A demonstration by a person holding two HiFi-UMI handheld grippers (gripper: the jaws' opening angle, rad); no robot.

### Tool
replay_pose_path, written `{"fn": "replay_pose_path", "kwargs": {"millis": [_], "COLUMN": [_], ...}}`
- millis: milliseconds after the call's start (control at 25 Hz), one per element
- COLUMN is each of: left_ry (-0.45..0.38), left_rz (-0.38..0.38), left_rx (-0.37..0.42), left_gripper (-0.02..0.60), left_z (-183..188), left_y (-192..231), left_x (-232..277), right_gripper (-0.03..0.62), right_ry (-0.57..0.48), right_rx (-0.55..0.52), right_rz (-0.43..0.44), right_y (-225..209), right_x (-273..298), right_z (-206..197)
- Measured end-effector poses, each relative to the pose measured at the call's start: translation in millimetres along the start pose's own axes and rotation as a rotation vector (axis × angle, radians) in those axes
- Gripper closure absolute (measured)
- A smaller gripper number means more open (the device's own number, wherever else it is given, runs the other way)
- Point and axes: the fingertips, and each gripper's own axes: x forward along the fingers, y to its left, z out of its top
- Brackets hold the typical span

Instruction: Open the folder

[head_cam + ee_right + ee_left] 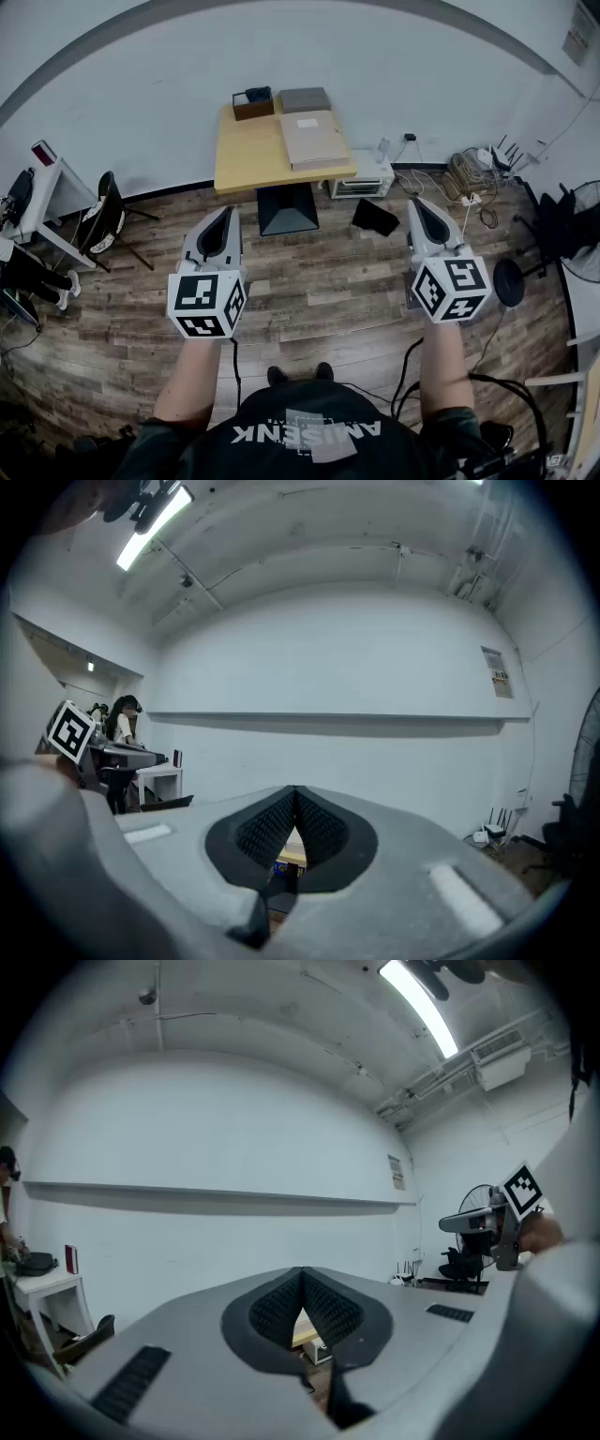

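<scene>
Well short of the table (246, 155), approach stage: my left gripper (225, 216) and right gripper (419, 204) closed, empty; next, reach the folder (314, 139).

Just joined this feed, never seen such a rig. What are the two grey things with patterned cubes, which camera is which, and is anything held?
They are hand-held tools: a person carries a left gripper and a right gripper, each with a marker cube. One picture comes from a camera on the person's head, looking down; the other two ride on the grippers, looking along their jaws. Both pairs of jaws are shut on nothing. The folder lies closed on the table ahead, untouched, near a grey box and a brown tray.
</scene>
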Motion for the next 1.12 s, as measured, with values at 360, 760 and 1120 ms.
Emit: {"fn": "replay_pose_path", "kwargs": {"millis": [360, 760, 1120], "left_ry": [0.003, 0.009, -0.026], "left_rz": [-0.043, -0.04, -0.041], "left_rx": [0.015, -0.01, -0.055], "left_gripper": [0.581, 0.581, 0.581], "left_z": [3, -1, -7], "left_y": [-18, -12, 19], "left_x": [-8, -9, -11], "right_gripper": [0.591, 0.591, 0.591], "right_ry": [-0.03, -0.017, 0.0], "right_rx": [0.02, 0.057, 0.029], "right_rz": [-0.014, 0.005, -0.004], "right_y": [-8, -4, 21], "right_x": [-11, -8, 1], "right_z": [5, -2, -2]}}
